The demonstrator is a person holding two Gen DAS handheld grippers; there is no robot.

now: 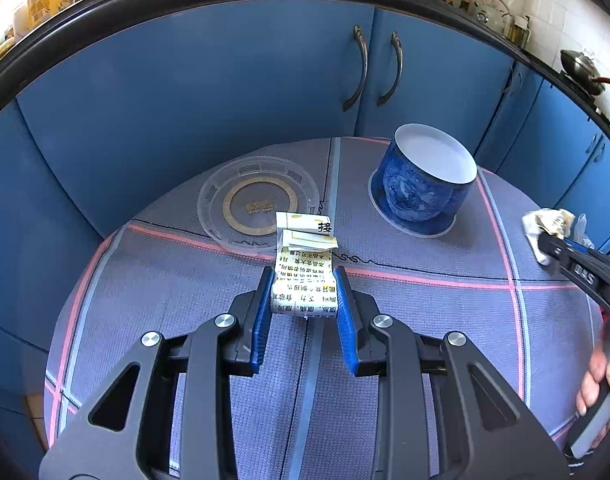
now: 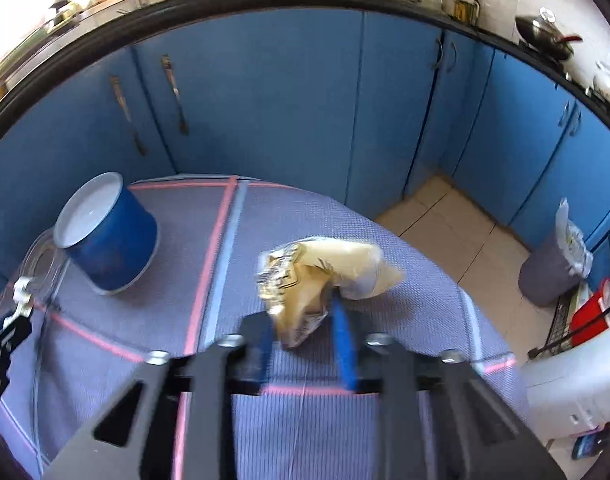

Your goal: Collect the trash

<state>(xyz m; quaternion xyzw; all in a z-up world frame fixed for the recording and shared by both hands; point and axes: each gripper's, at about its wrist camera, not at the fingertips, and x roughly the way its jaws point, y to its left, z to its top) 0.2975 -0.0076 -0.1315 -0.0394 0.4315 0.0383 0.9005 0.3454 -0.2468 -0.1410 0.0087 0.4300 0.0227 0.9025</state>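
My left gripper is shut on a folded paper packet printed with black text. The packet sticks out forward over the striped tablecloth. In the right wrist view my right gripper is shut on a crumpled yellowish wrapper, held just above the cloth. The left wrist view shows that same right gripper at the table's right edge with the wrapper at its tip. The left gripper shows at the left edge of the right wrist view.
A blue round tub stands at the back of the round table, with a clear plastic lid lying flat to its left. Blue cabinets close in behind. A grey bin with a bag liner stands on the tiled floor to the right.
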